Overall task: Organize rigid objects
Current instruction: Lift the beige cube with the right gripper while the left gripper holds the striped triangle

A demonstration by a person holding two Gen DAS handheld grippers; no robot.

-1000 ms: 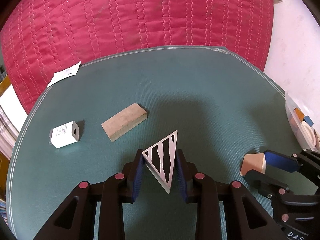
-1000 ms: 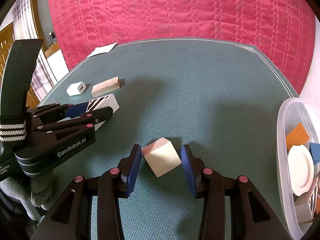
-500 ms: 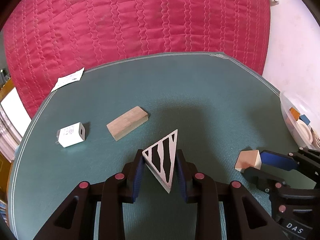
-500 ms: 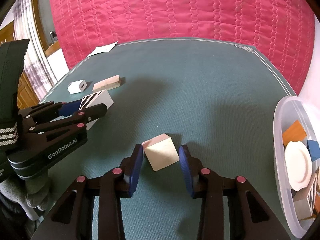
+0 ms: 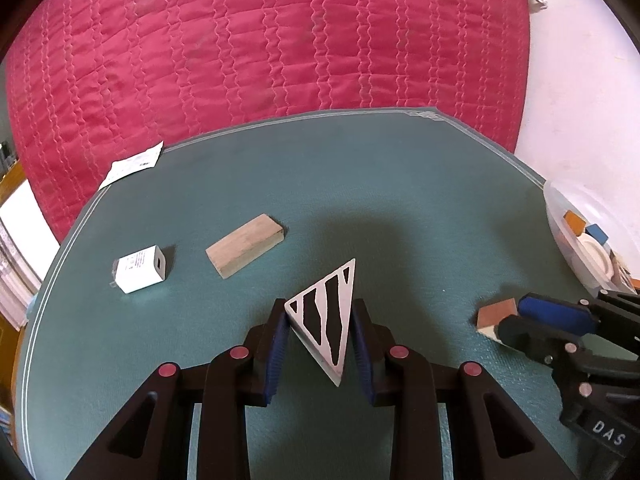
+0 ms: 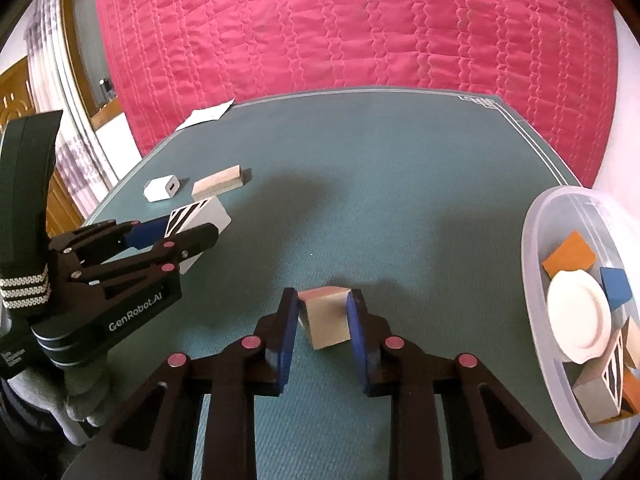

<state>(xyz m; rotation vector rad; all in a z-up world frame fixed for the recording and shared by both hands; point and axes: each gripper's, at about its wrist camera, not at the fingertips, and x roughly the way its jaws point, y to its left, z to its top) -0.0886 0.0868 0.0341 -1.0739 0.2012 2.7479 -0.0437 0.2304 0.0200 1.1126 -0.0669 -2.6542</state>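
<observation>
My left gripper (image 5: 320,320) is shut on a white triangular block with black stripes (image 5: 326,316) and holds it over the green table mat (image 5: 360,184). It also shows in the right wrist view (image 6: 196,220). My right gripper (image 6: 323,312) is shut on a beige cube with a pinkish top (image 6: 325,316), which rests on or just over the mat. The cube also shows in the left wrist view (image 5: 496,314). A wooden bar (image 5: 245,245) and a white charger plug (image 5: 140,269) lie on the mat at the left.
A clear plastic tub (image 6: 536,280) at the right edge holds an orange block (image 6: 568,256), a blue block (image 6: 616,284), a white plate (image 6: 578,316) and other blocks. A white paper slip (image 5: 132,164) lies at the mat's far left corner. A red quilt (image 5: 280,40) rises behind.
My right gripper has closed its fingers onto the beige cube. The left gripper has kept hold of the striped triangle and drifted slightly back from the bar and plug.
</observation>
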